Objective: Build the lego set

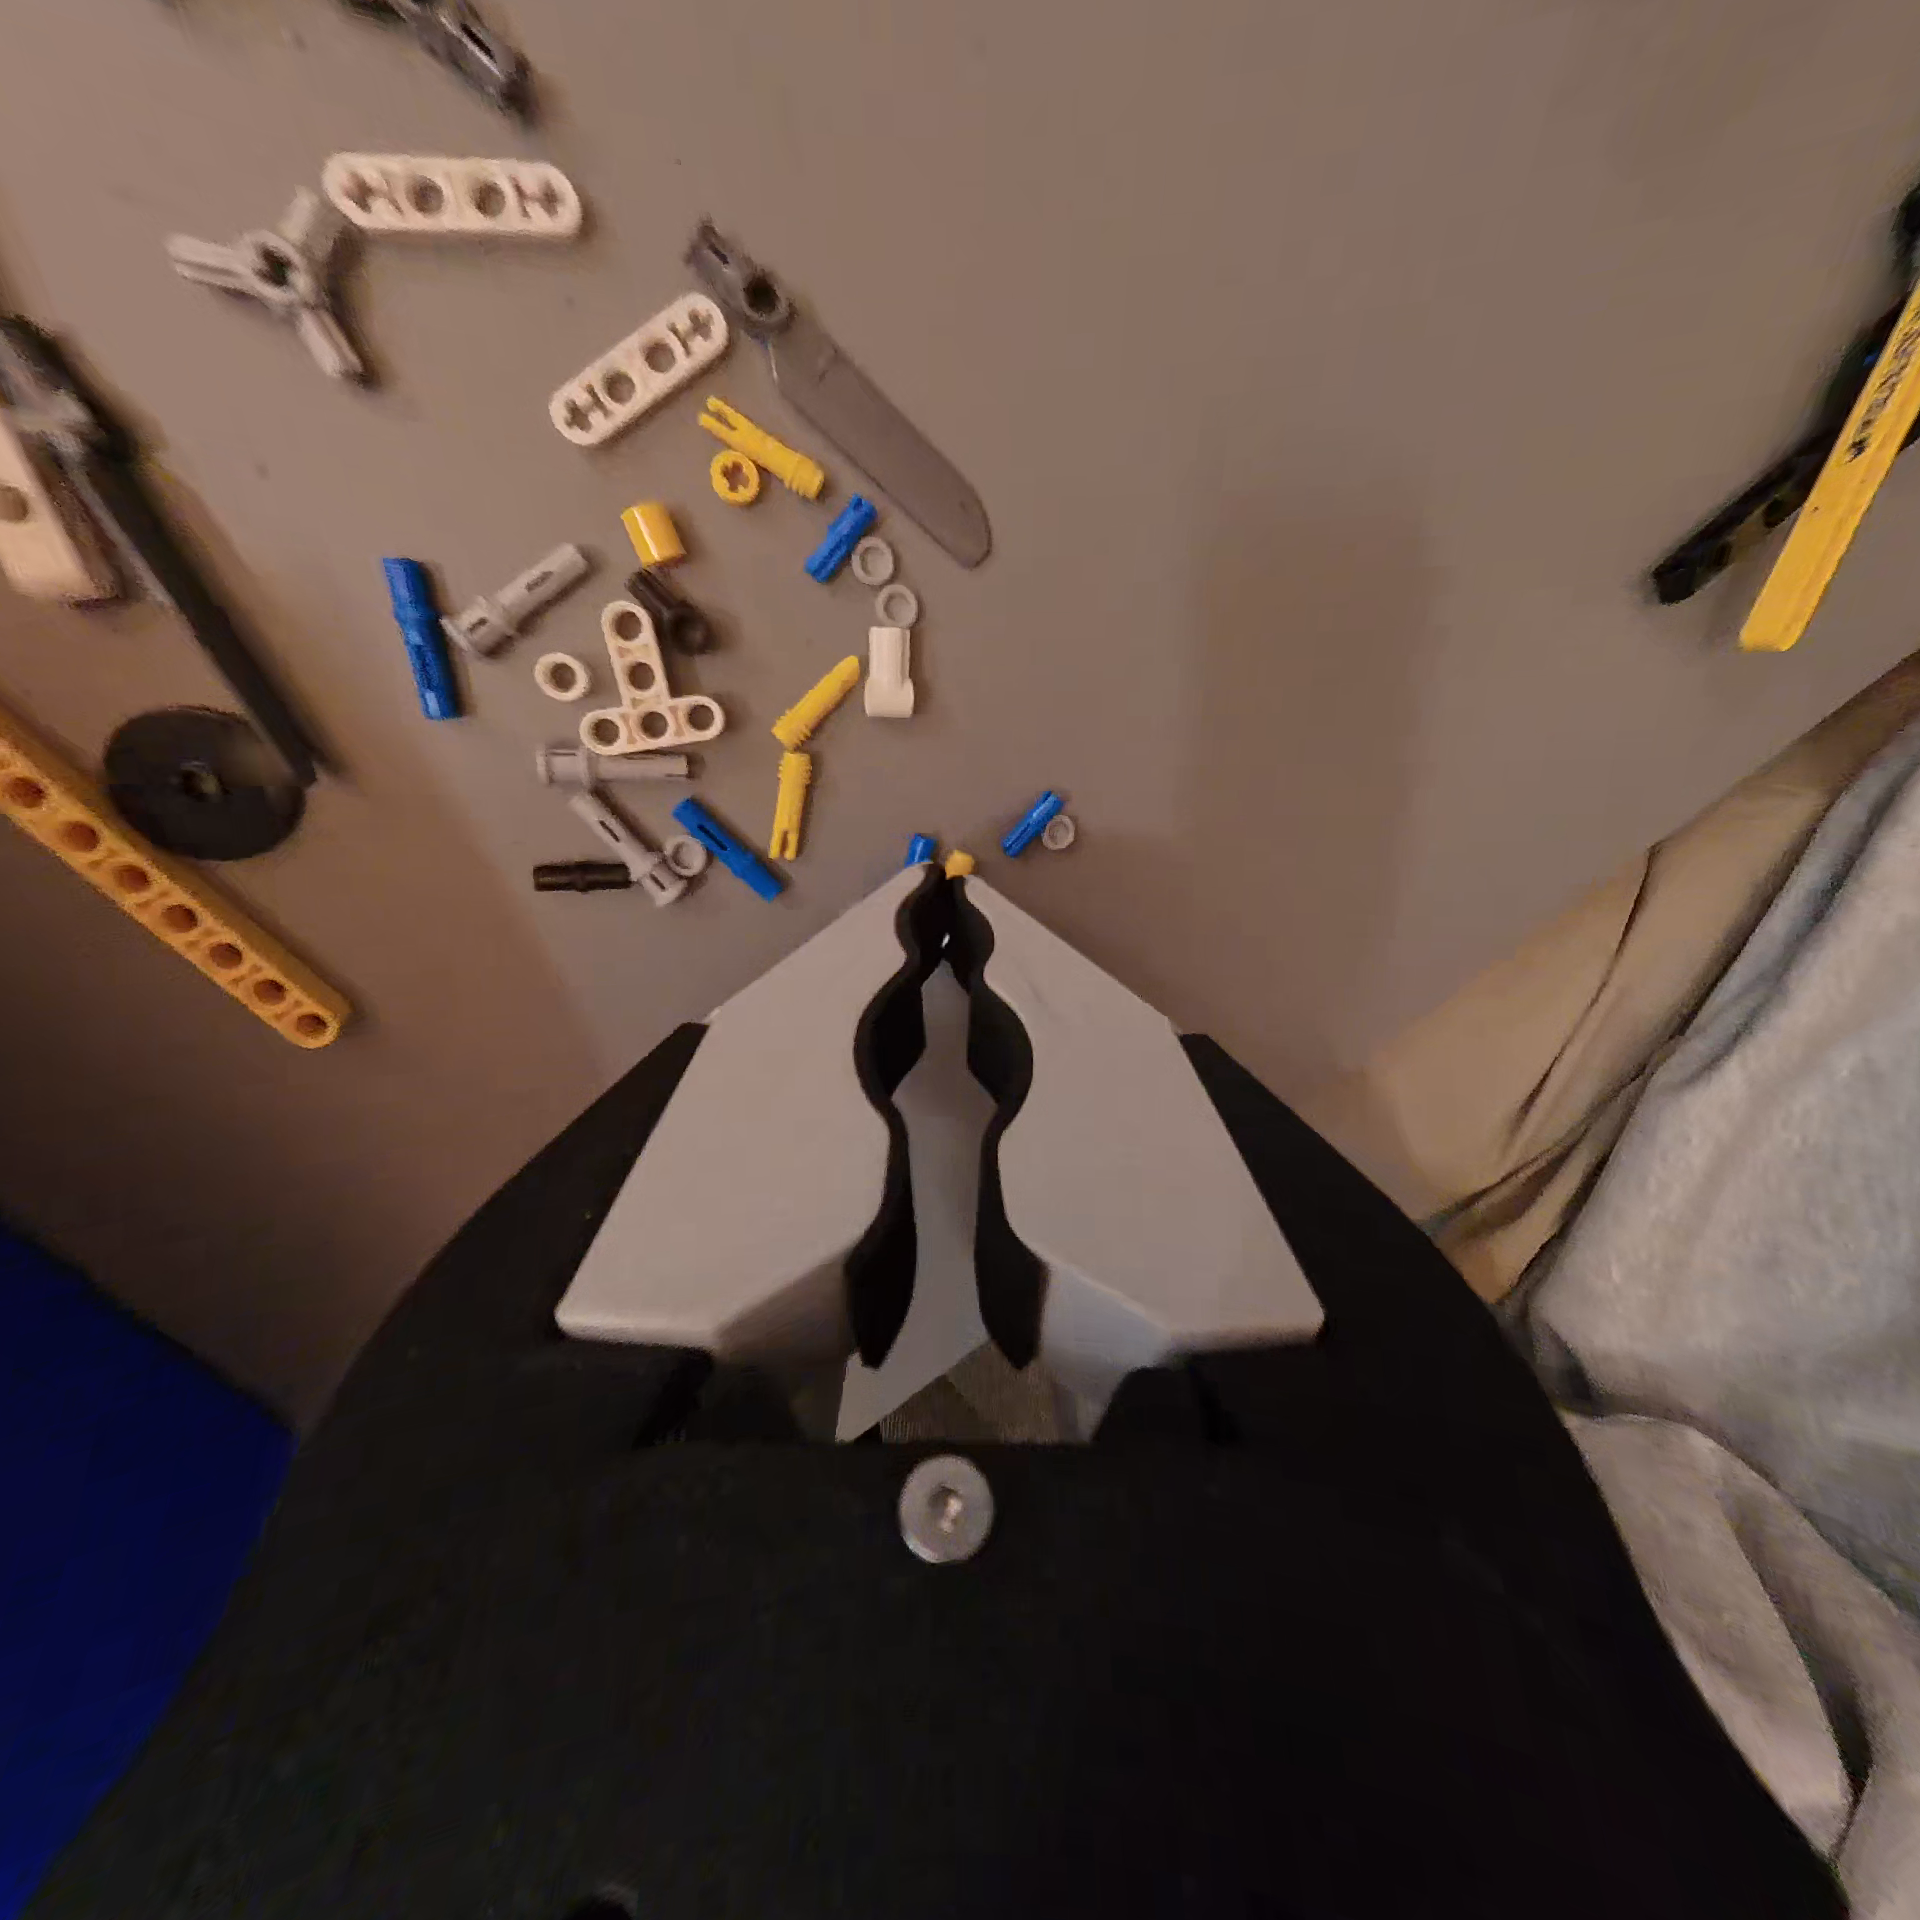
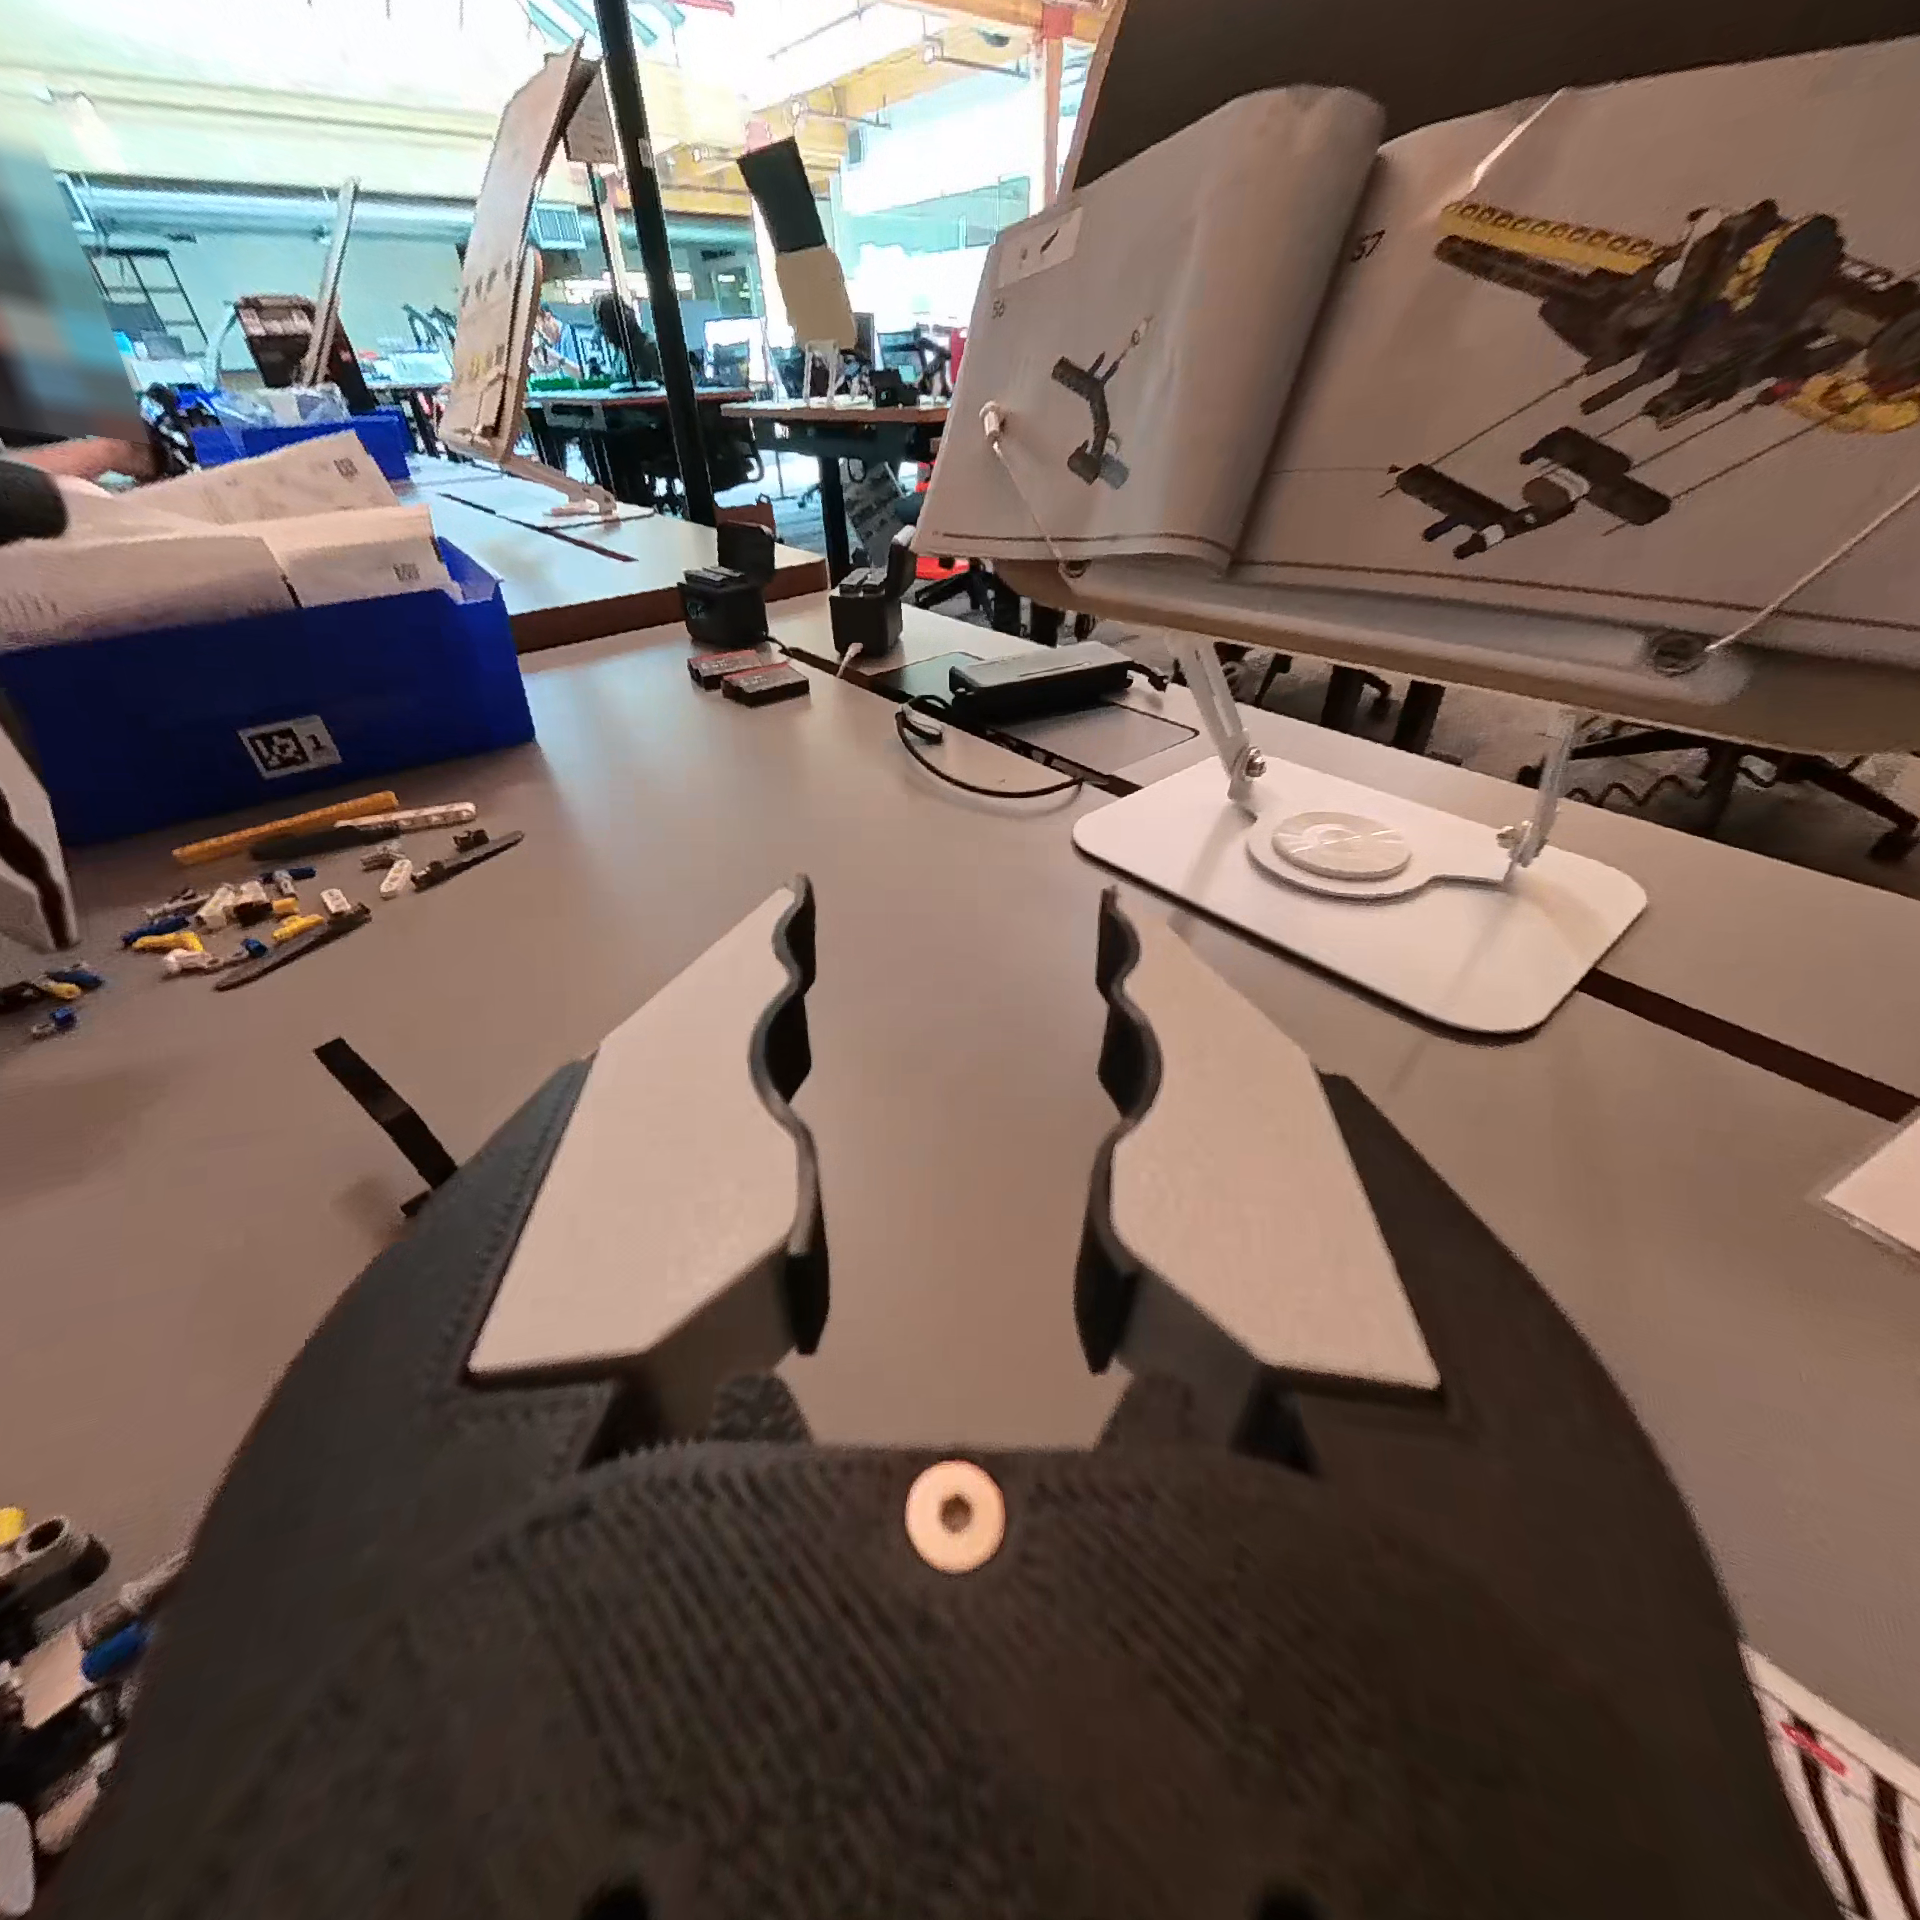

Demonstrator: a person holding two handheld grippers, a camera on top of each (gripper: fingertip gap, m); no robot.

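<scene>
My left gripper [image 1: 948, 883] points down at the grey table and is shut on a small yellow pin [image 1: 959, 861], whose tip sticks out past the fingertips. A blue pin end [image 1: 920, 847] shows just left of the tips. Loose Lego parts lie ahead: yellow pins [image 1: 816, 701], blue pins [image 1: 421, 636], white beams [image 1: 639, 369], a white T-piece [image 1: 644, 691], a grey blade [image 1: 883, 442]. My right gripper [image 2: 956, 925] is open and empty above the table. The same pile of parts [image 2: 249, 914] lies far to its left. The open instruction book [image 2: 1455, 343] stands on a stand at upper right.
A long yellow beam [image 1: 166, 894] and a black disc [image 1: 203, 779] lie at left. A yellow-and-black assembly [image 1: 1839, 468] lies at right. Grey cloth [image 1: 1745, 1195] lies along the table edge. A blue bin [image 2: 270, 686] stands behind the parts. The stand's white base [image 2: 1361, 894] sits ahead-right. Spacing between my two grippers at the tips: around 40 centimetres. It is some 6 centimetres from my left tips to the white T-piece [image 1: 644, 691]. My right tips are about 35 centimetres from the grey blade [image 1: 883, 442], my left tips only 8 centimetres. Seen from the right wrist view [image 2: 282, 951] as well.
</scene>
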